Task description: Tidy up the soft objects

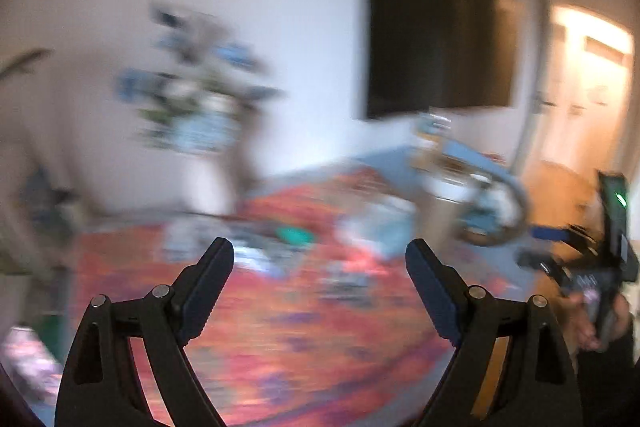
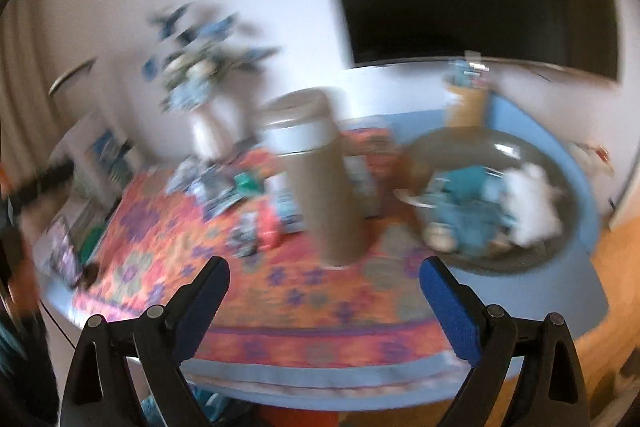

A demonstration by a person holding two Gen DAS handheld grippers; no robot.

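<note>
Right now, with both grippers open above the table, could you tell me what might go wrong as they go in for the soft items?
1. The tall brown canister stands upright between the right gripper and the small items behind it; a reach past it could tip it.
2. The white fluffy item sits high at the edge of the dark bowl; a loose pinch might drag it out.
3. Both views are heavily blurred, so the left gripper could misjudge its target.

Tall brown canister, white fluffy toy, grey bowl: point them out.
Tall brown canister (image 2: 324, 203), right wrist view, mid body.
White fluffy toy (image 2: 532, 203), right wrist view, centre of the fluff.
Grey bowl (image 2: 516, 261), right wrist view, near rim.
</note>
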